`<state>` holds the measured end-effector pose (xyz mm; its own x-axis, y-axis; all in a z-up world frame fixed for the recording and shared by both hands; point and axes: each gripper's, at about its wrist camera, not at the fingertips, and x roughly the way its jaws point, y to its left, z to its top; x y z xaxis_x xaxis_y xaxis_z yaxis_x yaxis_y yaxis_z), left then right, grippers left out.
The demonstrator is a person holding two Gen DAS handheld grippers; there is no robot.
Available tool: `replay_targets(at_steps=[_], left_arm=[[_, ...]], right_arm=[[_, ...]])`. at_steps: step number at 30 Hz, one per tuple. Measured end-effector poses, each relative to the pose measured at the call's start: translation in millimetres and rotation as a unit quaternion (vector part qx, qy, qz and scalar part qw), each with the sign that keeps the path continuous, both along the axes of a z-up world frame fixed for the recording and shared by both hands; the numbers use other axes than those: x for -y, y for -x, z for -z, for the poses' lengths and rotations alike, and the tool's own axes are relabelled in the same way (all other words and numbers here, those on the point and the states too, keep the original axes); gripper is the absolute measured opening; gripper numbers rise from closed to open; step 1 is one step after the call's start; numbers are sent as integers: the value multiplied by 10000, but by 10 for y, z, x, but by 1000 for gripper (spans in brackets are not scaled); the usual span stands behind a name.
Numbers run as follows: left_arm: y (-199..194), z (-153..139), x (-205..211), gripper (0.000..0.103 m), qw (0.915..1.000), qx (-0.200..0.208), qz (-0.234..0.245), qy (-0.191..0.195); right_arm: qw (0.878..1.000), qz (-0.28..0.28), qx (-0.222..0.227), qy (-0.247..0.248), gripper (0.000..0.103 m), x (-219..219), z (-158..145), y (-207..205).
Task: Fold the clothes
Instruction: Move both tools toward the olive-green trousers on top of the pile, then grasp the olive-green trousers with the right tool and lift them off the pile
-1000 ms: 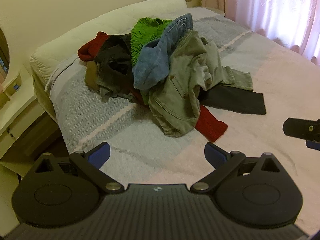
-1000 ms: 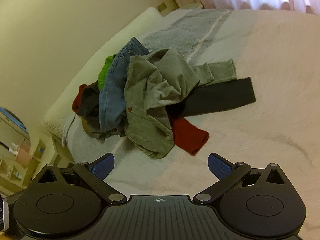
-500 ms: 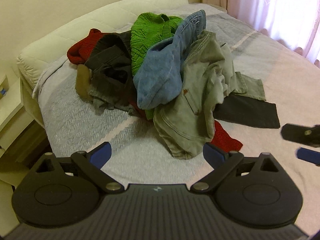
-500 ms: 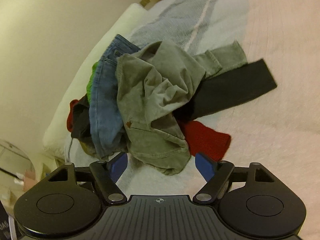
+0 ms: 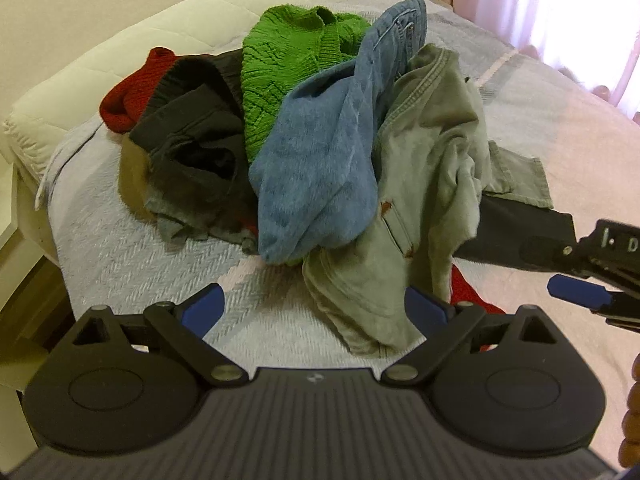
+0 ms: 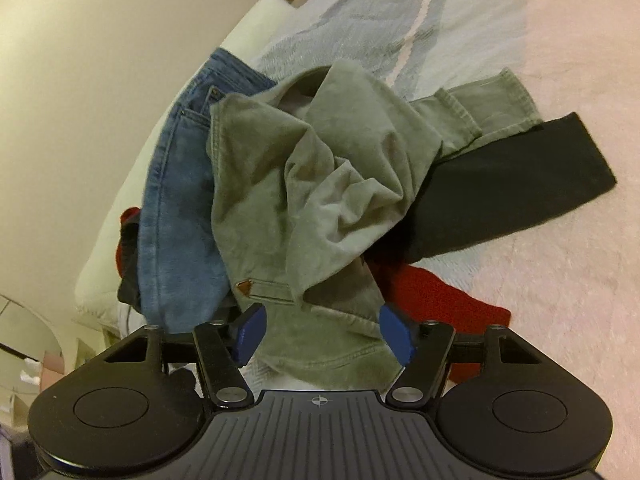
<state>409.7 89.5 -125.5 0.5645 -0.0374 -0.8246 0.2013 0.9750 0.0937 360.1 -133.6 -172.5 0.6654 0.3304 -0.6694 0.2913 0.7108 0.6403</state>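
olive trousers [image 6: 320, 184] on bed [image 6: 560, 60], hem between your right hand-held gripper [image 6: 320, 332] jaws | jaws closing, not yet gripping | left hand-held gripper [image 5: 314, 310] released, near the pile

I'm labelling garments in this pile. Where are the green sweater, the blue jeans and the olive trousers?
green sweater [image 5: 288, 52], left wrist view, on its knitted front.
blue jeans [image 5: 320, 152], left wrist view, on the draped leg.
olive trousers [image 6: 280, 184], right wrist view, on the crumpled upper part.

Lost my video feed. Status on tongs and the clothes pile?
Left tongs open, empty. Right tongs closing around olive trousers, not yet pinched. Blue jeans overlap beside them.
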Motion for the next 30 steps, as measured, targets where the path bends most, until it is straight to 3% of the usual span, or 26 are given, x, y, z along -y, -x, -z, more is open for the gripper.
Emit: replay_targets(at_steps=[9, 11, 12, 14, 17, 21, 25, 30], left_arm=[[-352, 45, 113, 95, 9998, 123, 157, -83], [-390, 58, 123, 95, 9997, 132, 155, -126], [-407, 67, 124, 95, 9997, 123, 140, -148], [-433, 81, 123, 95, 9997, 115, 112, -197], [-419, 46, 127, 95, 9996, 167, 69, -208], [-312, -80, 137, 95, 9994, 302, 69, -173], [-143, -251, 163, 95, 9988, 466, 138, -112], [149, -514, 229, 95, 9968, 724, 326, 0]], right_arm=[[9965, 264, -21, -793, 60, 15, 436, -430], [9948, 290, -149, -968, 50, 19, 574, -549], [9935, 284, -201, -1086, 31, 23, 642, -603], [9901, 215, -193, -1372, 17, 47, 702, -644], [9930, 129, 174, -1164, 9, 100, 520, -531], [9860, 258, 886, -1386, 6, 333, 164, -149], [9721, 418, 1764, -1487, 5, 579, -354, 267], [9533, 553, 2717, -1199, 5, 790, -1108, 764]])
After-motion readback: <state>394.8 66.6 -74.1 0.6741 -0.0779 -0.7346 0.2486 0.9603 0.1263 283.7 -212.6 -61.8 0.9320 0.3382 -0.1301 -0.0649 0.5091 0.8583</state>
